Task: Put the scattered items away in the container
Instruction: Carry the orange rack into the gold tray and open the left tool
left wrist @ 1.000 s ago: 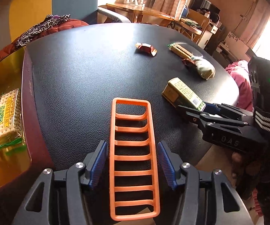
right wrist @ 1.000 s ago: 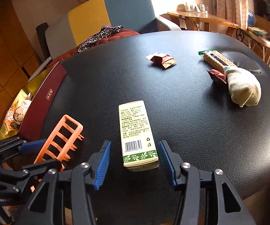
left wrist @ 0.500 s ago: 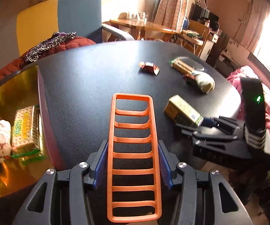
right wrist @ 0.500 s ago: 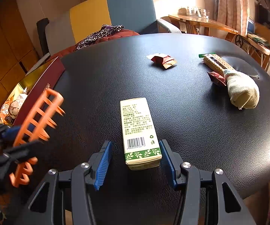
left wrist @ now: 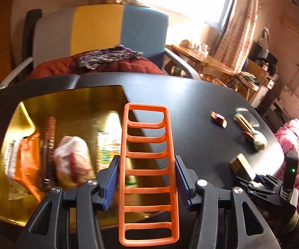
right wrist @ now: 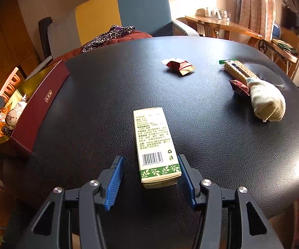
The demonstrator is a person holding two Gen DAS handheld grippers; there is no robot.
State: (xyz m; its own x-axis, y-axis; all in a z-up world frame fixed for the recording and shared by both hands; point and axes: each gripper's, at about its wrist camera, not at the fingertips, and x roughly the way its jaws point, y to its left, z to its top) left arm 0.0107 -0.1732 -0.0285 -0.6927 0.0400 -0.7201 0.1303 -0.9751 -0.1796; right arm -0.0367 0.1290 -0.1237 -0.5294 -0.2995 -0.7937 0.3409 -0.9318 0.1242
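My left gripper is shut on an orange plastic rack and holds it in the air over the right side of the gold-lined box. The rack also shows at the far left of the right wrist view, above the dark red box. My right gripper is open, with its fingers on either side of the near end of a cream and green carton lying on the black table. The right finger touches the carton's edge. The carton shows small in the left wrist view.
On the table lie a red-gold wrapper, a biscuit pack, a second red wrapper and a rolled sock. Several snack packs lie in the box. An armchair with clothes stands behind.
My left gripper closed on the orange rack, lifted it off the table and carried it left over the box. My right gripper stayed open around the carton, edging slightly forward.
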